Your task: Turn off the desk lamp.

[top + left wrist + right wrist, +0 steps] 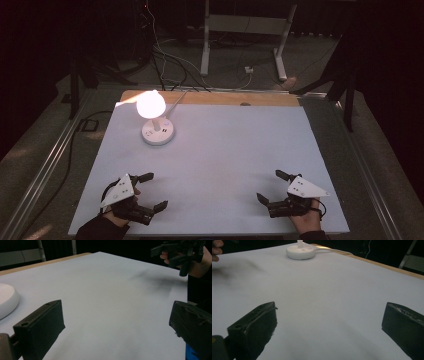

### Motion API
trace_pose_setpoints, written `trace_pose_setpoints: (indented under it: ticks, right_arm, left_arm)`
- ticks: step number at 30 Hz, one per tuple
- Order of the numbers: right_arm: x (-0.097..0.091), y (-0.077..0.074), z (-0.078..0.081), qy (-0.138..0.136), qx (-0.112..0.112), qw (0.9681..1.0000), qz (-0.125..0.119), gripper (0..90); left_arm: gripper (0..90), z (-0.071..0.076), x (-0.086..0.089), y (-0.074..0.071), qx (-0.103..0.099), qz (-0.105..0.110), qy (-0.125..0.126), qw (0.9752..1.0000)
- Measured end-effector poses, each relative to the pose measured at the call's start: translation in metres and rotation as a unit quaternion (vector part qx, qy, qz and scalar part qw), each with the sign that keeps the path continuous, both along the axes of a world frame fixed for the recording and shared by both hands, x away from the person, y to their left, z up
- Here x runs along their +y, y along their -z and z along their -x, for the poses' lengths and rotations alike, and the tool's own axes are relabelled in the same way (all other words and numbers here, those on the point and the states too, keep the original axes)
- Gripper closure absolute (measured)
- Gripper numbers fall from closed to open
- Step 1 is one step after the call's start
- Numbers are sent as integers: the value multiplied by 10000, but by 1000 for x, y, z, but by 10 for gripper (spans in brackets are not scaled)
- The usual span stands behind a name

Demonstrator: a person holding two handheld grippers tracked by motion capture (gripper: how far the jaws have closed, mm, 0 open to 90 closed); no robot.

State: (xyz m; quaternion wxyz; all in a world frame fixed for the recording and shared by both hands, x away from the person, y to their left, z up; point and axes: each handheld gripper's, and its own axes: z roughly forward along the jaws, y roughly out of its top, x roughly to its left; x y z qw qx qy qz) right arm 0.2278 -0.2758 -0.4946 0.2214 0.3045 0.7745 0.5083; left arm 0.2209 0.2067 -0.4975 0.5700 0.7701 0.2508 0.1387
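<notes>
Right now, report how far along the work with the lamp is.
Nothing looks handled yet. The lamp stands lit at the table's far left, apart from both grippers. The left gripper and right gripper sit open and empty near the front edge. Reaching for the lamp is still to come.

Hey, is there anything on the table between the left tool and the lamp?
Nothing: in the high view, bare white table surface runs from the open left tool up to the lit lamp.

Dim room; lit white dome desk lamp (151,104) glares, overexposed, far beyond left gripper (154,190). Soft shadows; near black jaws blurry.
</notes>
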Motion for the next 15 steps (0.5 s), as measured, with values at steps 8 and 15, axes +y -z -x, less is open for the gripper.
trace_pose_setpoints:
  ticks: [8, 15]
  right_arm:
    - [1, -1, 1, -56, -23, 10000, 62, 0]
    - [2, -1, 2, -65, -64, 9999, 50, 0]
  left_arm:
    - [4, 0, 0, 0, 0, -21, 14, 10000]
    - [4, 1, 0, -1, -15, 0, 58, 10000]
